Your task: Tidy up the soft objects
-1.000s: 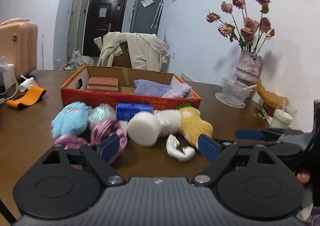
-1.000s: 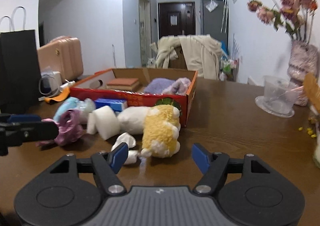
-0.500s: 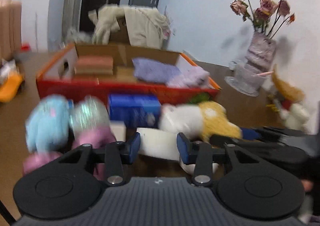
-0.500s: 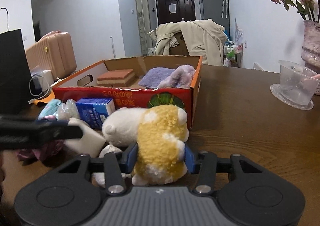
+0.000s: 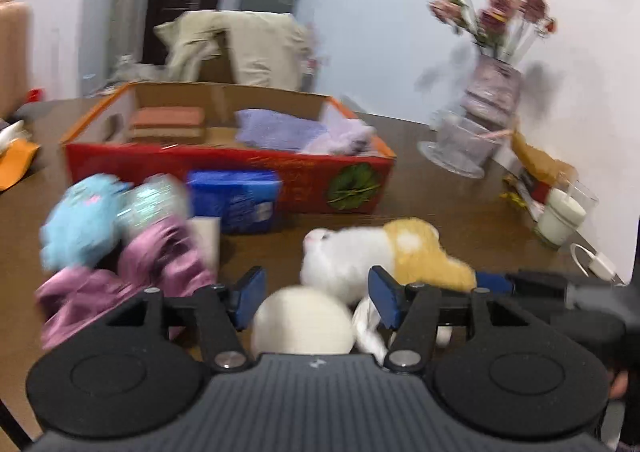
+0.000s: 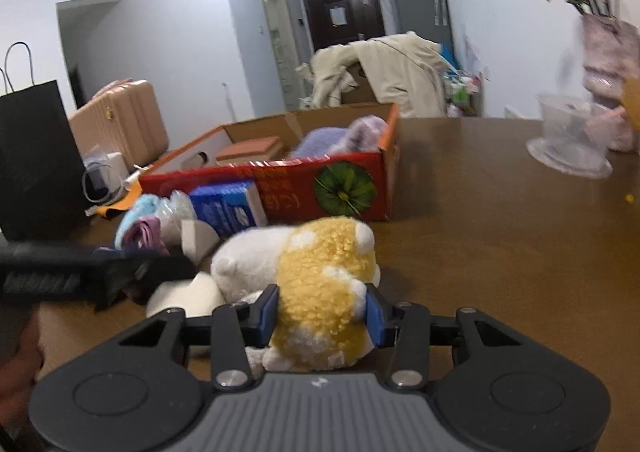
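My right gripper (image 6: 321, 312) is shut on the yellow-and-white plush toy (image 6: 320, 276), which also shows in the left wrist view (image 5: 384, 252). My left gripper (image 5: 316, 294) has a white foam ball (image 5: 302, 322) between its pads; the blue pads stand just beside it and the view is blurred. A red cardboard box (image 5: 304, 182) holds a lilac towel (image 5: 280, 130) and an orange sponge (image 5: 168, 122). A blue plush (image 5: 80, 220), a pink cloth (image 5: 132, 276), a shiny bag (image 5: 154, 200) and a blue tissue pack (image 5: 236, 200) lie in front of the box.
A vase of dried roses (image 5: 492, 92) and a clear plastic bowl (image 5: 460, 144) stand at the right. A candle glass (image 5: 560, 212) and a white cable (image 5: 592, 260) sit near the table's right edge. A black paper bag (image 6: 36, 156) and a pink suitcase (image 6: 120, 120) are at the left.
My right gripper closed on the plush toy and drew it away from the box. My left gripper closed in around the white foam ball, pulling it nearer.
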Available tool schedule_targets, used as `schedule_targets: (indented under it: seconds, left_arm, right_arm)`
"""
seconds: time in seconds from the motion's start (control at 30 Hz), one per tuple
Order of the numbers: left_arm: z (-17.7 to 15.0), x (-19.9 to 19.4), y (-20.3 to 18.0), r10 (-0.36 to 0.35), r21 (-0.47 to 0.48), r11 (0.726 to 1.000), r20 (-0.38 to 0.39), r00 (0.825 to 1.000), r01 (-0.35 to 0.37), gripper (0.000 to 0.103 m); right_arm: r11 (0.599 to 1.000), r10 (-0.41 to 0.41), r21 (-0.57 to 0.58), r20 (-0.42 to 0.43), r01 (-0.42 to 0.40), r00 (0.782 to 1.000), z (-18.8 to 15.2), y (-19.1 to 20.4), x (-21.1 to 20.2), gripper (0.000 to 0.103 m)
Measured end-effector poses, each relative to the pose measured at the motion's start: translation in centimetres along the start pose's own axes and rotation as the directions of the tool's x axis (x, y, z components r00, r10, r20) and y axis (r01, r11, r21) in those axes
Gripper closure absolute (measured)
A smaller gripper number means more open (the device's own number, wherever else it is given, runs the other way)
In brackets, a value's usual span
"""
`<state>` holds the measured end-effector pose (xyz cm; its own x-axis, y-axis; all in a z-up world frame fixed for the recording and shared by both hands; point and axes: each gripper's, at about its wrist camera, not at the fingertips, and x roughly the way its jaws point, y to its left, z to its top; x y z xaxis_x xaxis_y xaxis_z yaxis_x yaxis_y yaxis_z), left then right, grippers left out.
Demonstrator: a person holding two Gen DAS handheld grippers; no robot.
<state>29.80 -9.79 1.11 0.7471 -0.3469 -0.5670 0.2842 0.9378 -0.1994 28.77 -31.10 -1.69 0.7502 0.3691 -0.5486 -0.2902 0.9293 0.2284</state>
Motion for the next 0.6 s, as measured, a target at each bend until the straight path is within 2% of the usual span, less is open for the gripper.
schedule_targets:
  seconds: [0.13,0.23,0.3,0.47,0.6]
  left_arm:
    - [0.1,3.1,-1.0,-0.044,0.051,0.998,-0.088,0.995,0.048,0.044]
    - [0.2,4.1,-0.8,-0.119,0.004,0.993,-0.116,0.986,0.120,0.043]
    - [0.2,4.6,-0.4,-0.175,-0.048,0.984,-0.134,0.975,0.170,0.049]
    - [0.7,3.8,-0.1,-0.187,-0.093,0.980,-0.097,0.978,0.178,0.056]
    - [4.2,-0.1,0.8,-0.192,-0.098,0.976,0.033,0.981,0.195,0.056]
  right_arm:
    - [0.999,-0.010,0.048,0.009,0.010,1.000,-1.2,-0.6,-1.2,0.059]
    - [0.999,-0.025,0.048,0.017,0.024,1.000,-1.6,-0.8,-1.7,0.059]
    - [0.998,-0.017,0.053,0.014,0.017,1.000,-1.7,-1.0,-1.6,0.059]
    - [0.998,-0.009,0.066,0.019,0.008,1.000,-1.0,-0.8,-2.1,0.061]
    - [1.000,0.010,0.001,0.122,-0.010,0.992,2.4,1.4,-4.2,0.061]
